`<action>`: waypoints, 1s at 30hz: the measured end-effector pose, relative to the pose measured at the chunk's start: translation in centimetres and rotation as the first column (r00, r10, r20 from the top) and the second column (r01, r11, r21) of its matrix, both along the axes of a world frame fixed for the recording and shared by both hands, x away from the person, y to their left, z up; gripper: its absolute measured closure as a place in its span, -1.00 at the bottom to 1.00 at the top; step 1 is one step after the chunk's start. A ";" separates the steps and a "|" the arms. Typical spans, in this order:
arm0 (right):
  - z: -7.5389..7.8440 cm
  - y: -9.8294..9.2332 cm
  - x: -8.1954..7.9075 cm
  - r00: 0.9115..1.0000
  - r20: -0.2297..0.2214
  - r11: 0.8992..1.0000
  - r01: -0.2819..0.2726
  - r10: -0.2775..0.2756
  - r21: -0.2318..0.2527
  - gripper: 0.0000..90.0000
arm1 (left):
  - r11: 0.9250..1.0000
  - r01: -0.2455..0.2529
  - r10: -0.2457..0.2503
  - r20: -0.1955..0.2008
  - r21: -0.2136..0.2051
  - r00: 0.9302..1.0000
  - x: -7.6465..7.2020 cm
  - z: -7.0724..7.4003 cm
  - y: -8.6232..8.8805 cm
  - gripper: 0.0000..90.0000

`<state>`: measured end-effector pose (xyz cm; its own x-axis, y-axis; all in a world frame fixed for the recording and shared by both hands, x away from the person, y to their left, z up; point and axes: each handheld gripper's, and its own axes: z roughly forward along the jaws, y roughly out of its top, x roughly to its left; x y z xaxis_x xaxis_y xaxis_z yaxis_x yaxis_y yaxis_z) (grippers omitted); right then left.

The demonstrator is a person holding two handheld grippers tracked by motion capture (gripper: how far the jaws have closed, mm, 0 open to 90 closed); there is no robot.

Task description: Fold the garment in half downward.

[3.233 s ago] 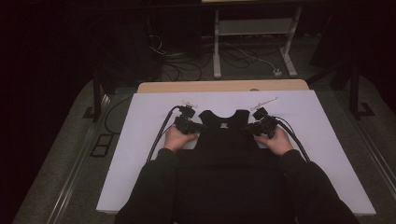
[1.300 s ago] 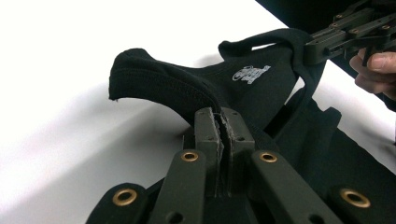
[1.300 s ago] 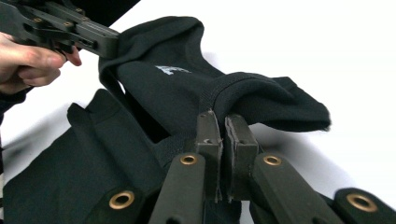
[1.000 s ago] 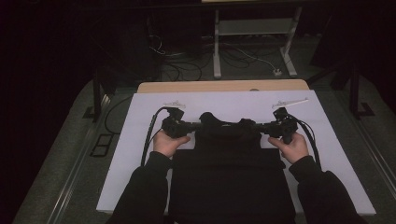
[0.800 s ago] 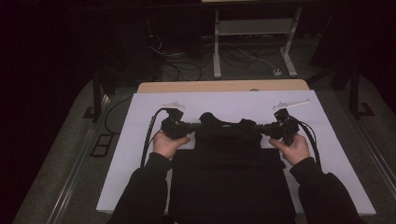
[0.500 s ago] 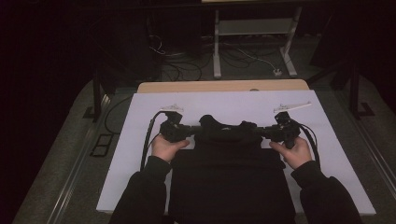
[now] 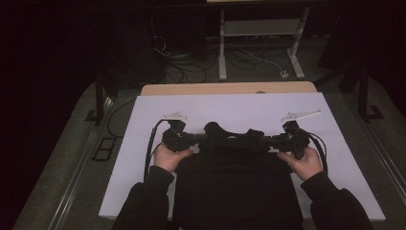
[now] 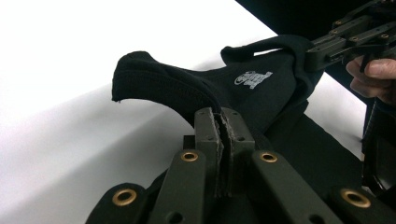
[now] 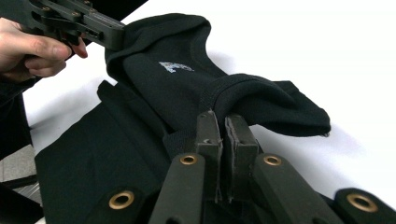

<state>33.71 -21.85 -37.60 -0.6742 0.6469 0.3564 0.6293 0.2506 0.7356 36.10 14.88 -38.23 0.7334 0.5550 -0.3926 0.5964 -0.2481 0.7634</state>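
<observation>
Both tongs, the left tongs and the right tongs, were clenched on the black garment's top edge, stretched over the white worktop. Folding looked barely begun; sides and bottom remained flat.

Both forearms come in side by side in dark sleeves, hands spread well apart, each wrapped around the body of a gripper. The left gripper points inward toward the right one, its two jaws pressed together with black cloth pinched between the pads at the tips. The right gripper mirrors it, pointing inward, jaws likewise clamped on cloth at the tips. A cable loops back from each gripper past the wrist.
</observation>
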 end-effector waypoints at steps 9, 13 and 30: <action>-0.4 0.3 -1.1 1.000 -0.006 1.000 -0.011 0.011 -0.003 0.87 | 1.000 -0.006 0.006 -0.021 0.004 1.000 -1.0 -0.4 0.1 0.90; -0.5 0.3 -1.4 1.000 -0.015 1.000 -0.013 0.013 -0.005 0.87 | 1.000 -0.002 0.002 -0.027 0.000 1.000 -1.5 -0.5 0.3 0.90; -0.4 0.6 -3.5 0.998 -0.005 0.998 -0.061 0.061 -0.015 0.86 | 1.000 0.031 -0.031 -0.023 0.005 0.999 -3.6 -0.5 0.2 0.89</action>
